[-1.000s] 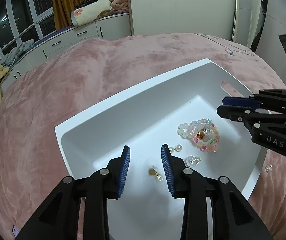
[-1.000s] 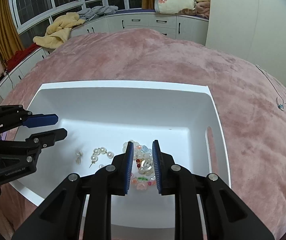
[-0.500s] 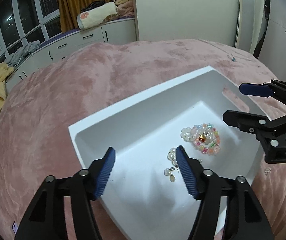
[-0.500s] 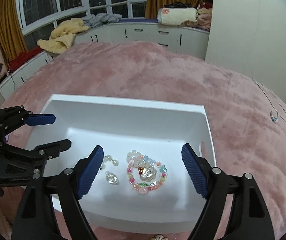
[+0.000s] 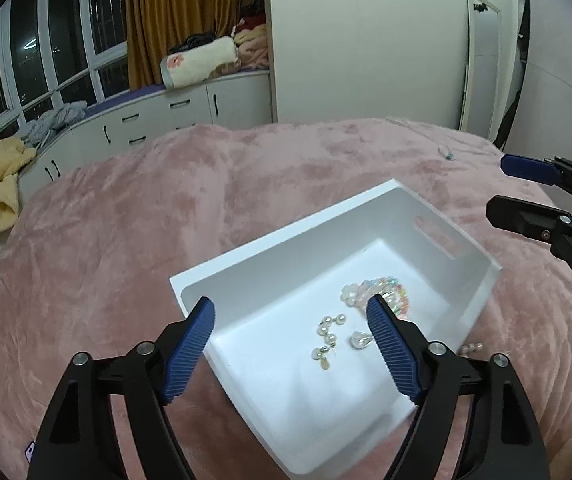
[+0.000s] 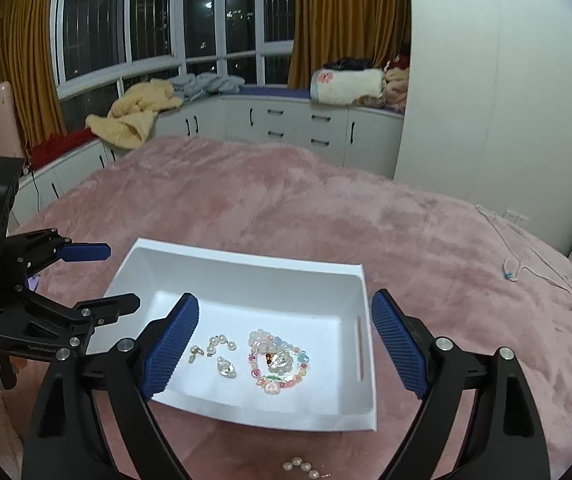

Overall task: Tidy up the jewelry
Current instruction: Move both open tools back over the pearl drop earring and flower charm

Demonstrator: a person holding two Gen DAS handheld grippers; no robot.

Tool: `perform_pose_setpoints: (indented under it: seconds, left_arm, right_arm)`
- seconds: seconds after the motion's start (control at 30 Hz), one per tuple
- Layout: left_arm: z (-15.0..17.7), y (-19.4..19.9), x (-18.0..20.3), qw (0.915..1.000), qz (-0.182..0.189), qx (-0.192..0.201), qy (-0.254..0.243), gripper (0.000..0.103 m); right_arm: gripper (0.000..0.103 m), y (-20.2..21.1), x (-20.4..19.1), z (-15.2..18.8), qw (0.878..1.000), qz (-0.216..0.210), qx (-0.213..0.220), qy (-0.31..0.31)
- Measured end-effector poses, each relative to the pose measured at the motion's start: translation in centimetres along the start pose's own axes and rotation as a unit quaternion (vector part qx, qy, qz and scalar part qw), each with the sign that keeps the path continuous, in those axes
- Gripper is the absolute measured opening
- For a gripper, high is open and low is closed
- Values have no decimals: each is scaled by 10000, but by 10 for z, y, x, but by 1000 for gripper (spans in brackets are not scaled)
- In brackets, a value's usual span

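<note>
My left tongs (image 5: 291, 330) and right tongs (image 6: 284, 327): jaws just opened wide, nothing between them, both above white rectangular plastic bin (image 6: 246, 266); inside: multicoloured bead bracelet (image 6: 276, 362), pearl earrings (image 6: 216, 345), clear crystal charm (image 6: 227, 367); pearl strand (image 6: 301, 465) left outside on pink plush blanket (image 6: 326, 216)

- I see the storage bin (image 6: 246, 268) sitting on the bed (image 6: 326, 208).
- In the bin, the beaded bracelet (image 6: 280, 364) lies toward the slotted wall, with the pearl earrings (image 6: 210, 346) and a crystal pendant (image 6: 227, 367) just beside it on the other side.
- One pearl piece (image 6: 302, 466) lies on the bed outside the bin's near wall.
- A cord (image 6: 518, 248) lies well apart, toward the bed's far right.
</note>
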State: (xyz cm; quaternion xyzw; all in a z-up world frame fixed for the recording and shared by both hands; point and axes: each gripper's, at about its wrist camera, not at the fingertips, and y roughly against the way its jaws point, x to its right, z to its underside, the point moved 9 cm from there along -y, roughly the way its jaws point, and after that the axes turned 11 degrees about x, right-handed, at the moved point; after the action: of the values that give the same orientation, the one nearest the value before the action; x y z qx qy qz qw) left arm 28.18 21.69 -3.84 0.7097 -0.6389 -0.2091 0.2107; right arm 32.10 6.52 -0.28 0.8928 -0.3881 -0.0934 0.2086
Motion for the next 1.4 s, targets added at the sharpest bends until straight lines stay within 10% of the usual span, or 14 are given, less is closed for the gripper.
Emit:
perform_pose_setpoints:
  seconds: [0.8,1.4]
  left_arm:
    - [11,54,152,9827,1101,627,-1349,94]
    - [68,19,209,9685,1640,689,-1742,94]
  right_arm:
    - [95,95,86,70,9979,590,69,-249]
    - [91,81,77,166,9958,-44,-587,696]
